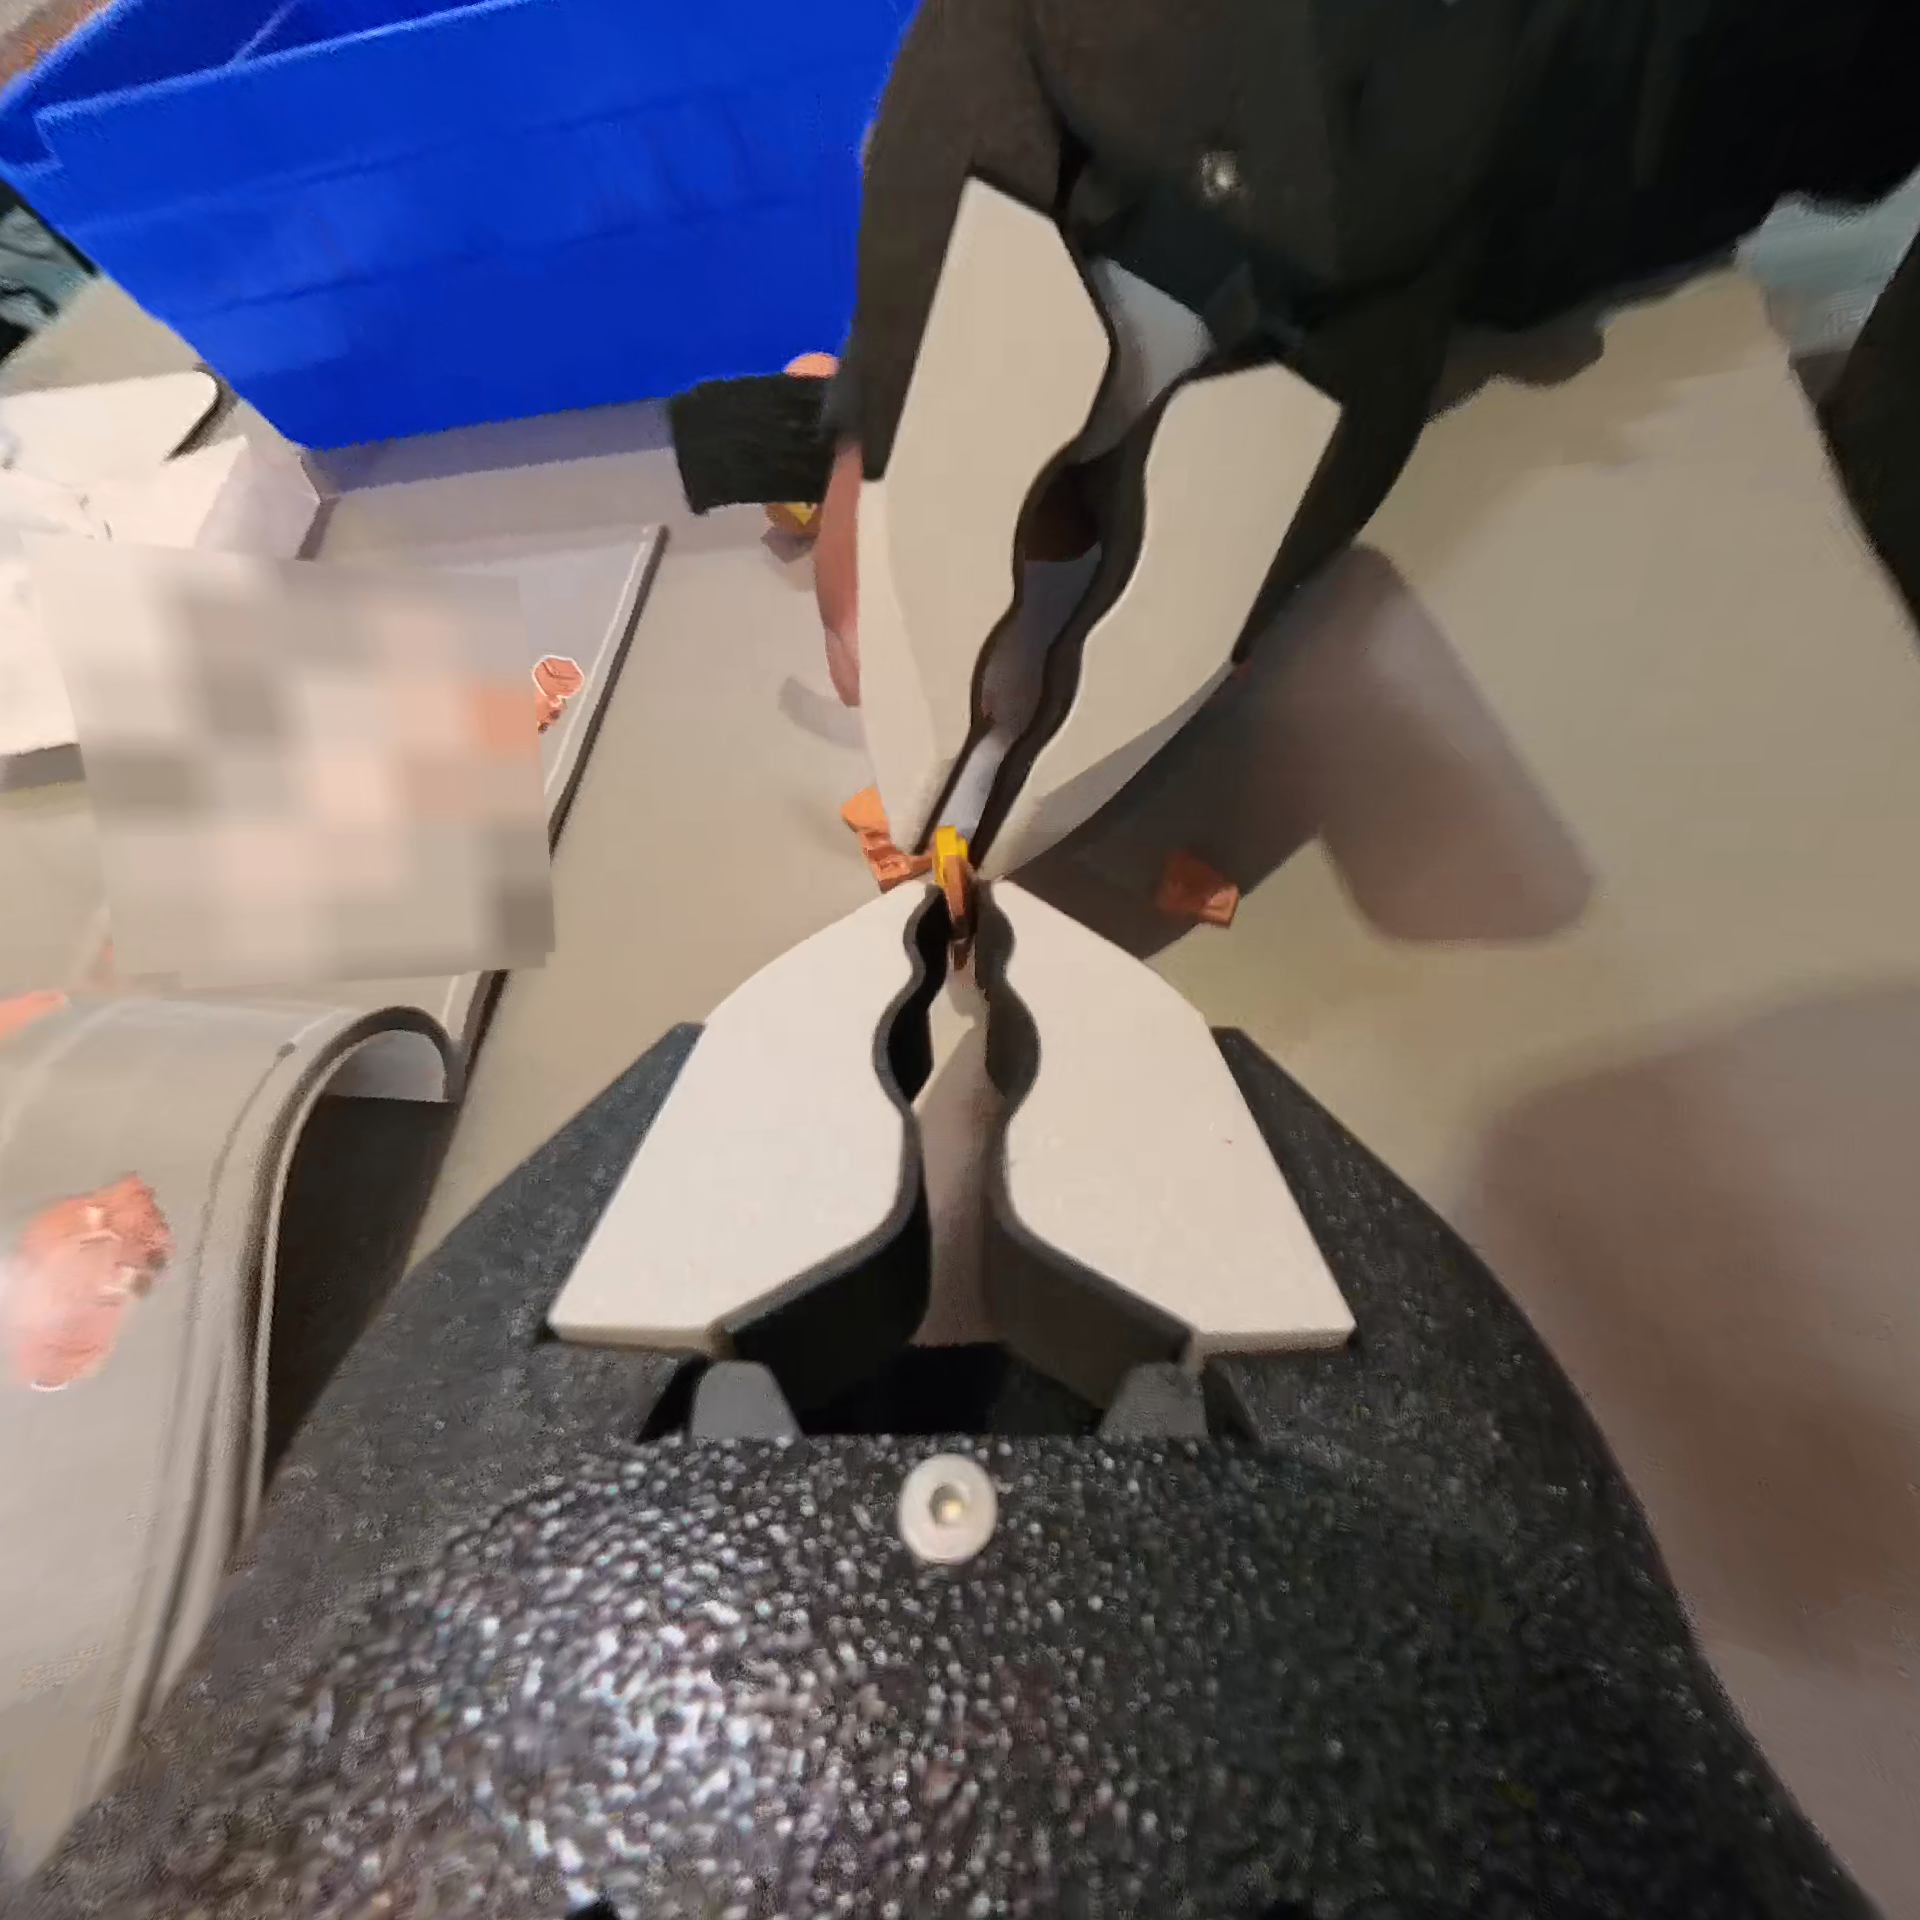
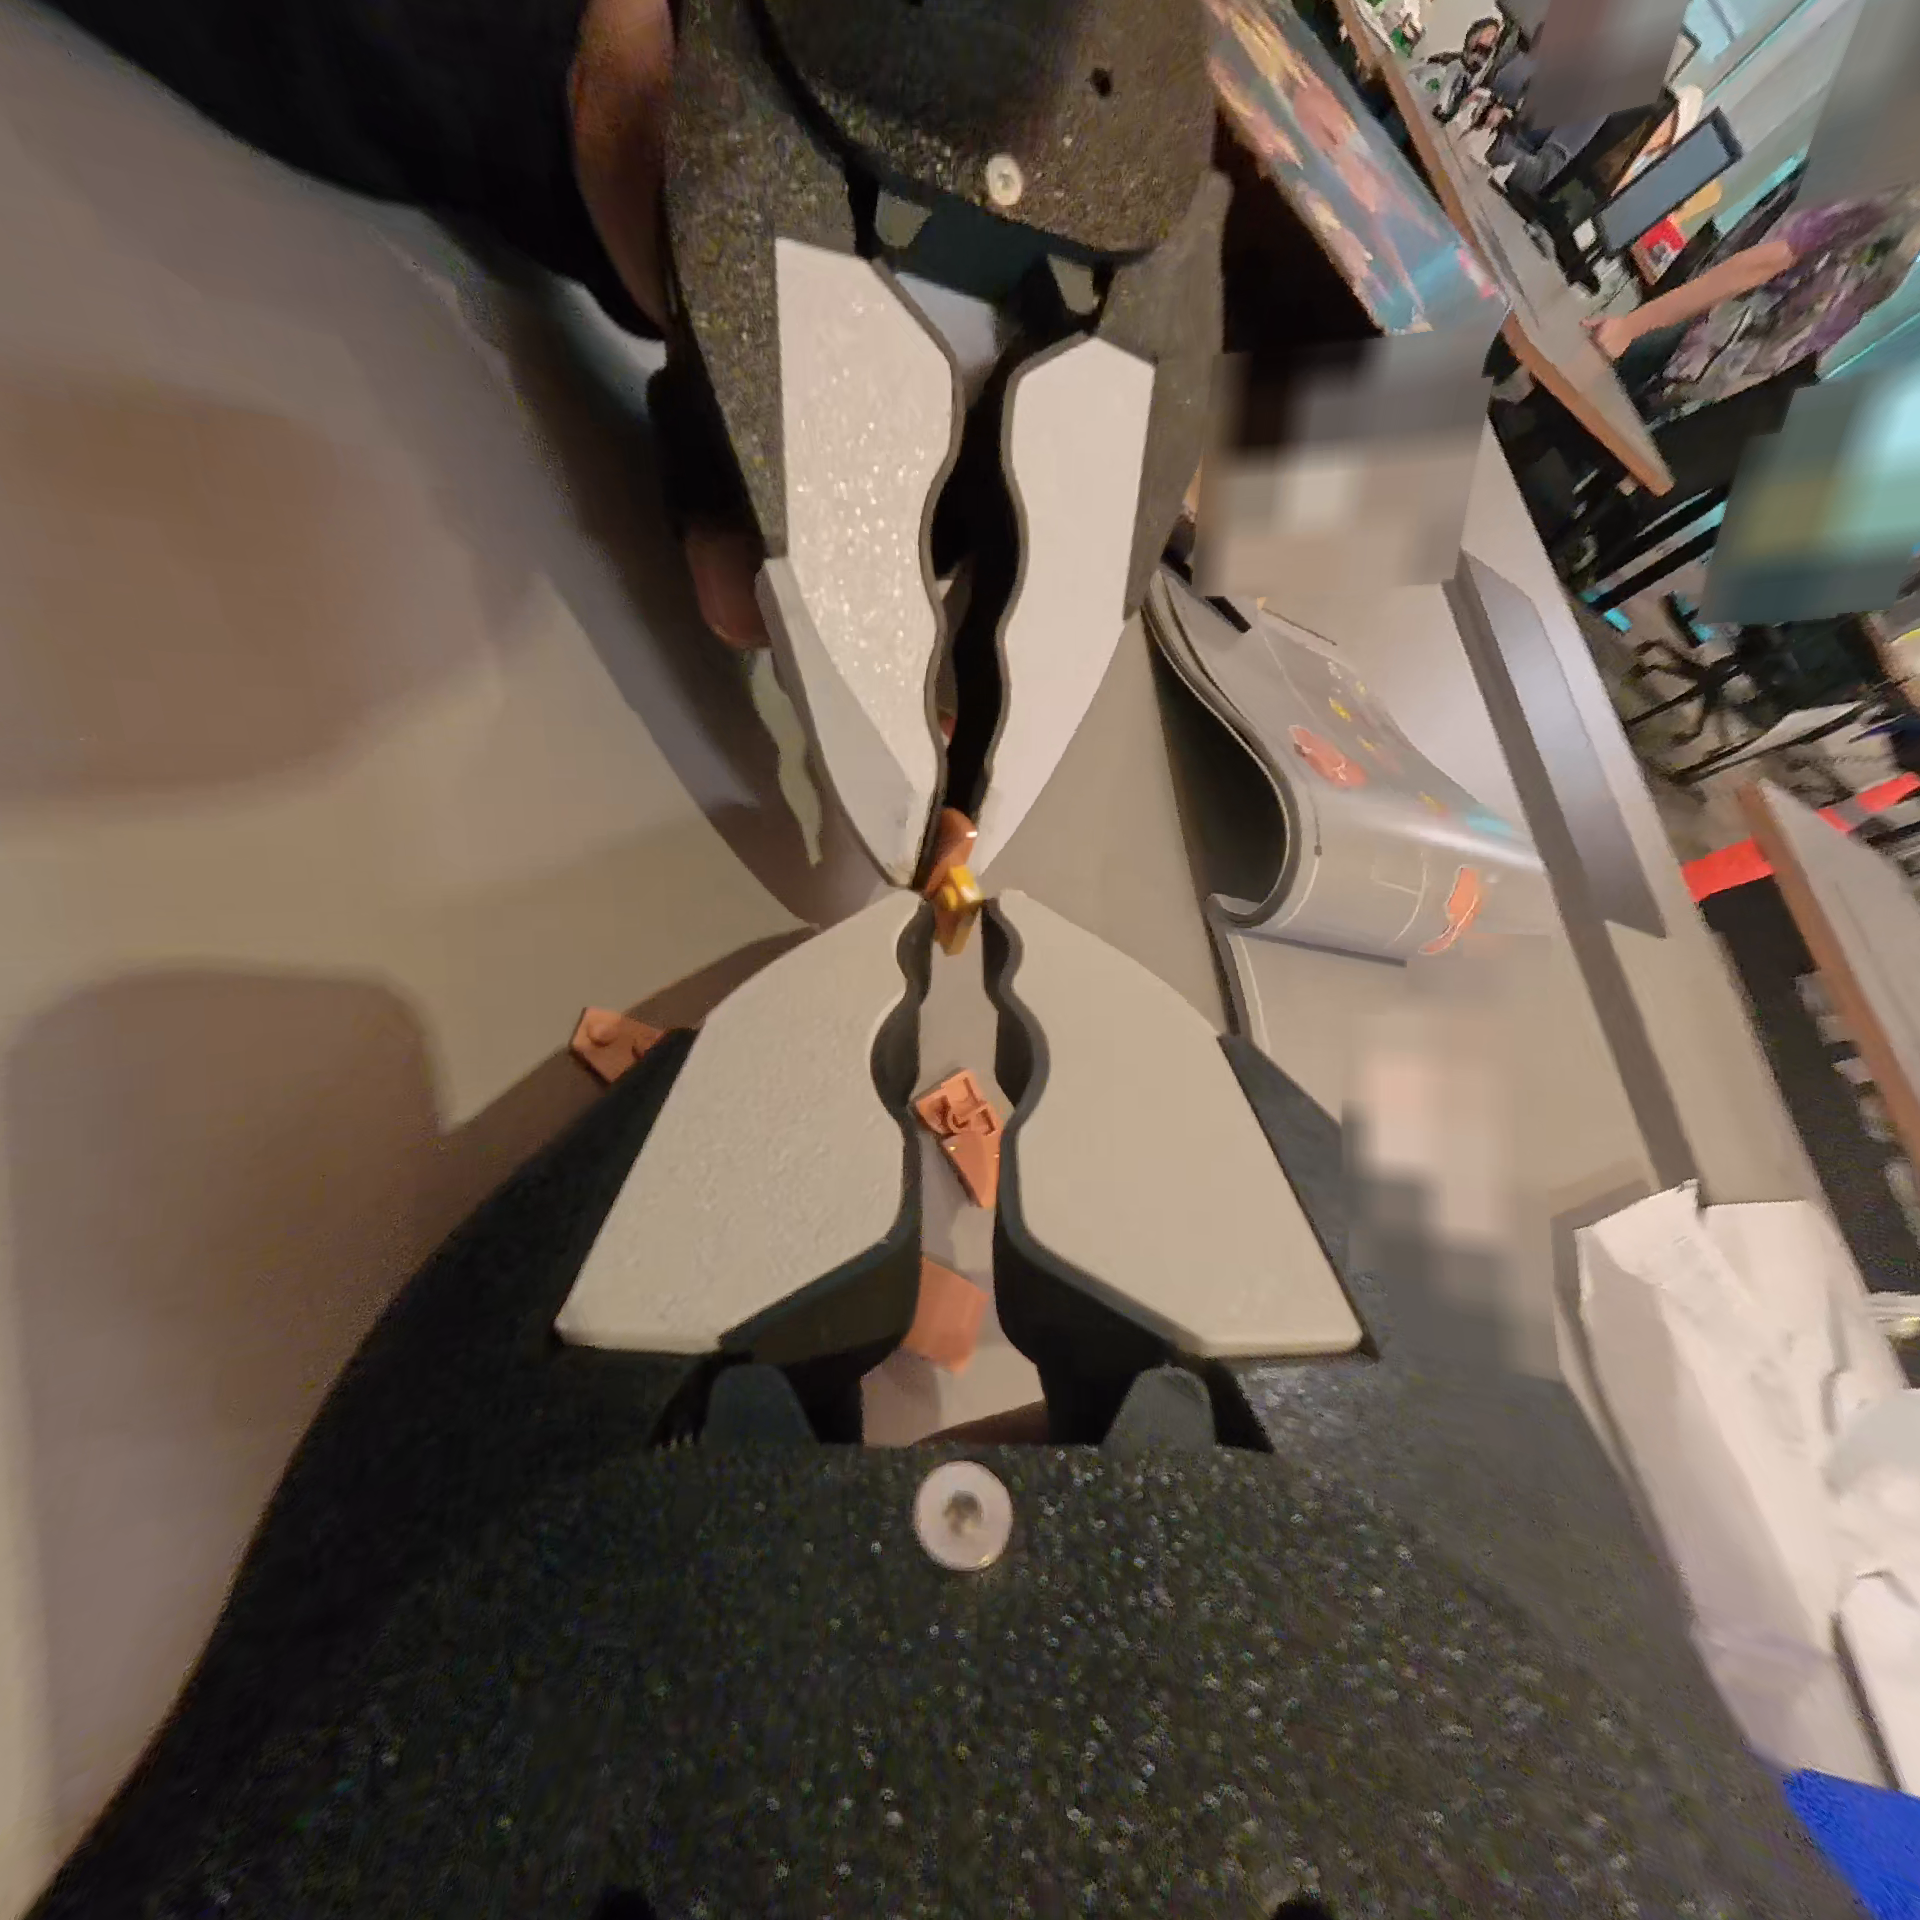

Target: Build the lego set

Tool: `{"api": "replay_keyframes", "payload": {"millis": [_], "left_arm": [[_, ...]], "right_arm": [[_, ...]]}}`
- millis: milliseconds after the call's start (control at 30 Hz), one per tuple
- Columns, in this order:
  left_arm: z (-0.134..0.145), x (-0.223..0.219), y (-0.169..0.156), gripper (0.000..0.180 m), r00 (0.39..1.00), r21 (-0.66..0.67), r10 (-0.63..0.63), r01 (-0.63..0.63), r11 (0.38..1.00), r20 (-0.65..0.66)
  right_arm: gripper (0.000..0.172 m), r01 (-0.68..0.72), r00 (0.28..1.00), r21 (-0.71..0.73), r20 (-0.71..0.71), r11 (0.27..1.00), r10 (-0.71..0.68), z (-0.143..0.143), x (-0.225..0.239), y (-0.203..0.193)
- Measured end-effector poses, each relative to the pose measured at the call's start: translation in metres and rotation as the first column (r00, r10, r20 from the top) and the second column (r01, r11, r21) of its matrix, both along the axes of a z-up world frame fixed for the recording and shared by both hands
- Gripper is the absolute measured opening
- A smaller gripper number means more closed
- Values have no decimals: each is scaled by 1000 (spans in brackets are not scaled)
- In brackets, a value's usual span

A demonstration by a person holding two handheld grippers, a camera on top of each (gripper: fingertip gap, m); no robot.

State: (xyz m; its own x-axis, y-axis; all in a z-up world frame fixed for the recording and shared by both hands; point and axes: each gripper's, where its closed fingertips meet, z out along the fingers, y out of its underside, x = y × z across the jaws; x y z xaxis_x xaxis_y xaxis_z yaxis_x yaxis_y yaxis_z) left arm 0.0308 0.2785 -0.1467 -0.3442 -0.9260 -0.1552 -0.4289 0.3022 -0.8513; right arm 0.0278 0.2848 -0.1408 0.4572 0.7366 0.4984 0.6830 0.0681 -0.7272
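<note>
Left wrist view: hand-held gripper [image 1: 961,914] on orange piece [image 1: 958,920]

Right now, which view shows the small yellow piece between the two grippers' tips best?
The right wrist view: the yellow piece shows a broad face at the right gripper tips, joined to an orange-brown piece. The left wrist view shows only a narrow yellow sliver.

My left claw [image 1: 961,914] and my right claw [image 2: 951,920] meet tip to tip, pointing straight at each other. Both have their fingers drawn nearly together, leaving only a narrow slit at the tips. My left claw pinches a small brown piece [image 1: 958,930], my right claw a small yellow piece [image 2: 956,909], and the two pieces touch. A hand [image 2: 623,187] in a dark sleeve grips the left claw's body behind its fingers.
</note>
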Motion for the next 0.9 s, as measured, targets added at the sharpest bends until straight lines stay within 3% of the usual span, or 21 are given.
{"api": "replay_keyframes", "payload": {"millis": [200, 467, 667, 900], "left_arm": [[26, -4, 9, 5, 997, -338, 39, -16, 941, 63], [53, -6, 2, 5, 992, -725, 12, 85, 683, 127], [57, -7, 2, 5, 992, -785, 3, 97, 612, 125], [54, -5, 4, 5, 994, -799, 17, 75, 597, 106]], "right_arm": [[18, 33, 983, -121, -174, 992, -54, 9, 5, 6], [18, -41, 910, -202, -412, 979, -46, 33, -8, -1], [13, -64, 859, -255, -506, 965, -77, 41, -9, -1], [7, -49, 833, -311, -537, 949, -134, 38, -6, 4]]}}
